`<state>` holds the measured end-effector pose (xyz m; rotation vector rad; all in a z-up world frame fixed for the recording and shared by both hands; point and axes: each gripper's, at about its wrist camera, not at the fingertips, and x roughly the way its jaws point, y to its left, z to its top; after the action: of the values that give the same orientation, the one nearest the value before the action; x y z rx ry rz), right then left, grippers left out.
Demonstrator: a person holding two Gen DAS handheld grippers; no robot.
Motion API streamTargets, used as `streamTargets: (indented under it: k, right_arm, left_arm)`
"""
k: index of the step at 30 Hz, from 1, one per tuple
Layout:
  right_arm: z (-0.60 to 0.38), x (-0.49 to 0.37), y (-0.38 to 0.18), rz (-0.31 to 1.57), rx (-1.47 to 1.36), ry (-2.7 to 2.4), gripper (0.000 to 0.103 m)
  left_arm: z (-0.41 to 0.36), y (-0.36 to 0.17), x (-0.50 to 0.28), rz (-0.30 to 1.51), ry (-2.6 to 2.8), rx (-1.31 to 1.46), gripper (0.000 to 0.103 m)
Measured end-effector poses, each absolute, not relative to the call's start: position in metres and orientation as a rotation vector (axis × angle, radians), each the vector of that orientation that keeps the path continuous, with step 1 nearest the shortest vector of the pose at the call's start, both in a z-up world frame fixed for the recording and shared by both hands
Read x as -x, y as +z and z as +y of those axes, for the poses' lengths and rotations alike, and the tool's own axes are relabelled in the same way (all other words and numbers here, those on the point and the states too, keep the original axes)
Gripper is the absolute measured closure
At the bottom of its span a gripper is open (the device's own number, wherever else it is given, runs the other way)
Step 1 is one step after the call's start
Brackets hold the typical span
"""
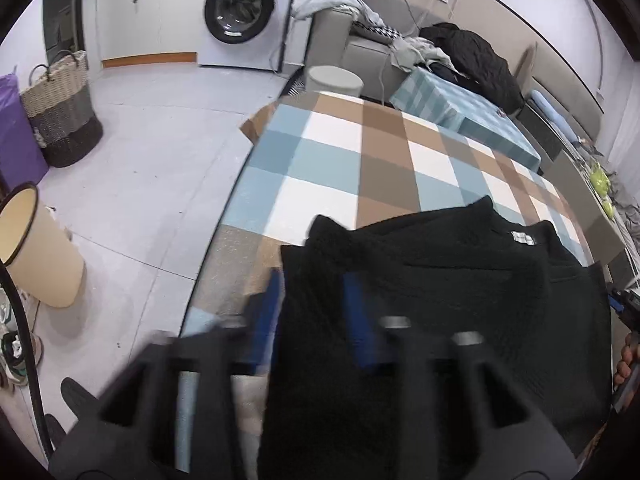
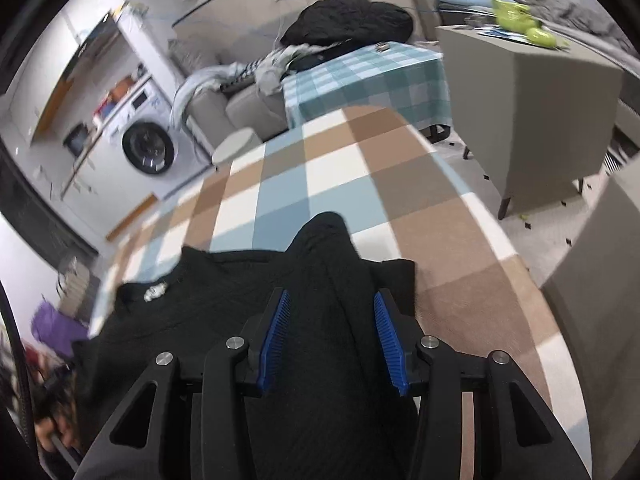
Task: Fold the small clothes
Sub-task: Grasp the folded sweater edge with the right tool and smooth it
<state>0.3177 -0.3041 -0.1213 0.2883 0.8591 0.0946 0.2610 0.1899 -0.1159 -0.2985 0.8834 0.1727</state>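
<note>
A black knit garment (image 1: 440, 300) with a white neck label (image 1: 523, 237) lies spread on the table's blue, brown and white checked cloth (image 1: 332, 168), near the front edge. My left gripper (image 1: 314, 316) is blurred. Its blue pads stand apart over the garment's left edge, with cloth between them but not pinched. In the right wrist view the same garment (image 2: 224, 320) shows its label (image 2: 156, 292). My right gripper (image 2: 332, 340) is open, and a raised fold of the black cloth runs between its blue pads (image 2: 276, 332) without being squeezed.
Left of the table are a beige bin (image 1: 36, 248), a woven basket (image 1: 60, 108) and a washing machine (image 1: 240, 12). Beyond it stand a round stool (image 1: 334, 80) and a teal checked table (image 1: 460, 116) with dark clothes. A grey cabinet (image 2: 528, 112) stands to the right.
</note>
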Motion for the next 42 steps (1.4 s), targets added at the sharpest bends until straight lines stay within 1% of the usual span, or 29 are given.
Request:
streamTargets:
  k: [2, 3, 4, 5, 6, 9, 13, 17, 20, 22, 24, 25, 27, 28, 29, 30, 31, 33, 34, 35, 36, 37, 40, 42]
  right_arm:
    - [-0.299, -0.322, -0.126, 0.868, -0.211, 0.055, 0.07]
    - [-0.3, -0.323, -0.126, 0.86, -0.202, 0.053, 0.085]
    - [-0.302, -0.321, -0.125, 0.845, -0.209, 0.063, 0.093]
    - [-0.304, -0.319, -0.122, 0.827, -0.221, 0.077, 0.096]
    - [-0.308, -0.314, -0.117, 0.787, -0.246, 0.099, 0.098]
    - [-0.317, -0.3, -0.1, 0.683, -0.297, 0.164, 0.098]
    - [-0.327, -0.297, -0.082, 0.613, -0.37, 0.175, 0.099]
    - [-0.331, -0.311, -0.082, 0.613, -0.421, 0.133, 0.099]
    - [-0.33, -0.33, -0.094, 0.687, -0.42, 0.073, 0.099]
    - [-0.329, -0.34, -0.106, 0.767, -0.406, 0.036, 0.093]
    - [-0.332, -0.337, -0.11, 0.8, -0.4, 0.018, 0.092]
    - [-0.332, -0.333, -0.111, 0.805, -0.395, 0.023, 0.09]
    - [-0.332, -0.32, -0.108, 0.815, -0.377, 0.045, 0.086]
    - [-0.332, -0.312, -0.106, 0.82, -0.369, 0.065, 0.082]
    - [-0.33, -0.304, -0.105, 0.826, -0.36, 0.081, 0.079]
    - [-0.327, -0.291, -0.105, 0.832, -0.353, 0.104, 0.07]
    - [-0.323, -0.282, -0.105, 0.837, -0.345, 0.128, 0.063]
    - [-0.309, -0.264, -0.106, 0.862, -0.303, 0.177, 0.06]
    - [-0.299, -0.254, -0.107, 0.881, -0.268, 0.207, 0.058]
    - [-0.29, -0.243, -0.109, 0.894, -0.237, 0.23, 0.057]
    - [-0.282, -0.233, -0.111, 0.901, -0.208, 0.246, 0.051]
    - [-0.274, -0.224, -0.112, 0.906, -0.178, 0.26, 0.045]
    - [-0.249, -0.201, -0.121, 0.918, -0.081, 0.31, 0.041]
    - [-0.234, -0.192, -0.131, 0.936, -0.033, 0.335, 0.036]
  left_arm:
    - [0.187, -0.116, -0.264, 0.864, 0.17, 0.277, 0.098]
    - [0.187, -0.114, -0.264, 0.855, 0.166, 0.272, 0.099]
    - [0.187, -0.112, -0.263, 0.842, 0.161, 0.269, 0.099]
    - [0.187, -0.108, -0.261, 0.822, 0.161, 0.27, 0.099]
    - [0.189, -0.105, -0.258, 0.811, 0.164, 0.272, 0.1]
    - [0.196, -0.09, -0.25, 0.759, 0.154, 0.307, 0.1]
    - [0.2, -0.071, -0.251, 0.695, 0.132, 0.339, 0.1]
    - [0.201, -0.063, -0.262, 0.682, 0.145, 0.345, 0.1]
    - [0.203, -0.073, -0.276, 0.732, 0.175, 0.329, 0.1]
    - [0.204, -0.086, -0.284, 0.8, 0.214, 0.323, 0.099]
    - [0.206, -0.093, -0.282, 0.844, 0.242, 0.303, 0.096]
    - [0.207, -0.095, -0.278, 0.848, 0.241, 0.309, 0.095]
    - [0.209, -0.096, -0.266, 0.843, 0.232, 0.333, 0.089]
    - [0.209, -0.095, -0.257, 0.837, 0.233, 0.334, 0.088]
    - [0.207, -0.092, -0.249, 0.83, 0.229, 0.332, 0.084]
    - [0.203, -0.087, -0.237, 0.82, 0.219, 0.336, 0.081]
    - [0.199, -0.084, -0.229, 0.814, 0.21, 0.34, 0.073]
    - [0.186, -0.075, -0.208, 0.792, 0.178, 0.338, 0.06]
    - [0.176, -0.07, -0.196, 0.785, 0.159, 0.314, 0.056]
    - [0.166, -0.065, -0.185, 0.779, 0.153, 0.294, 0.046]
    - [0.156, -0.062, -0.175, 0.77, 0.145, 0.284, 0.035]
    - [0.144, -0.059, -0.165, 0.764, 0.124, 0.271, 0.032]
    - [0.108, -0.061, -0.147, 0.783, 0.045, 0.214, 0.029]
    - [0.085, -0.067, -0.141, 0.798, 0.02, 0.173, 0.028]
